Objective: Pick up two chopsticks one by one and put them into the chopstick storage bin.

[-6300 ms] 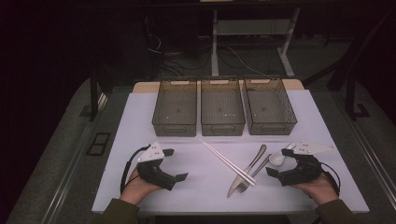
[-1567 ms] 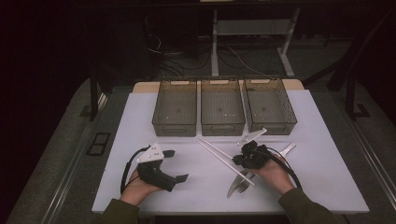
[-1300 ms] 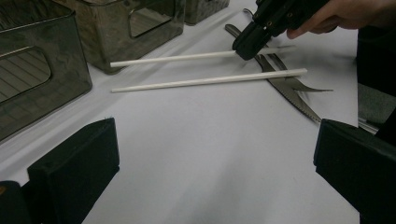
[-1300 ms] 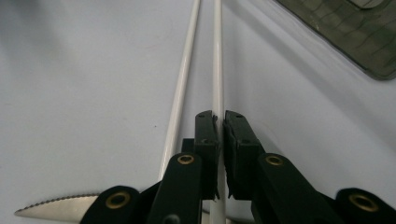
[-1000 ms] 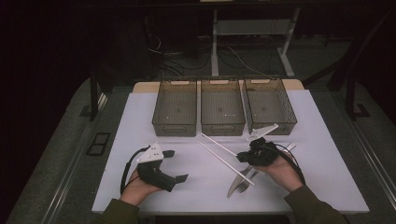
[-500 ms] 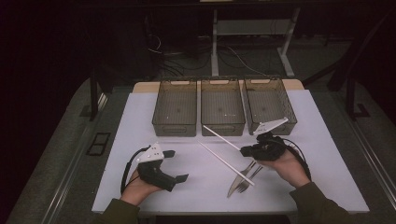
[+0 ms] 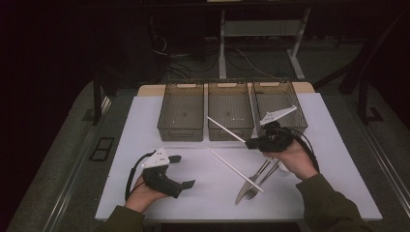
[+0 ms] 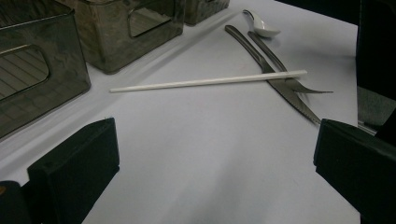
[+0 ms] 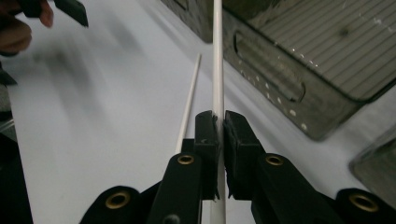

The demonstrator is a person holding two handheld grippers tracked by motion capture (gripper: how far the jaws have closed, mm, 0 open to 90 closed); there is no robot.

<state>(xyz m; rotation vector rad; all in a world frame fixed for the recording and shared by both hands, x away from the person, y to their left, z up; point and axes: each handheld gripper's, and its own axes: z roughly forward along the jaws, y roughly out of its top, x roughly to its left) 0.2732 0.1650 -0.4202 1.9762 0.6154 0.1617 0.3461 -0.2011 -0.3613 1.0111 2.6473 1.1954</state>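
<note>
Left tool (image 7: 181,171) rests low on the white desk (image 7: 203,193), jaws wide with nothing between; beyond it the other chopstick (image 7: 235,169) lies across the knife (image 7: 253,177) and fork (image 7: 261,181), spoon (image 8: 261,27) partly hidden by the right hand. Right tool (image 7: 250,143), raised off the desk, pinches a white chopstick (image 7: 226,129) pointing toward the middle bin (image 7: 230,110). Left bin (image 7: 181,110), middle and right bin (image 7: 280,99) look empty.

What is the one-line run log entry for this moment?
right claw: shut on chopstick | left claw: open, idle | second chopstick: on table
</note>
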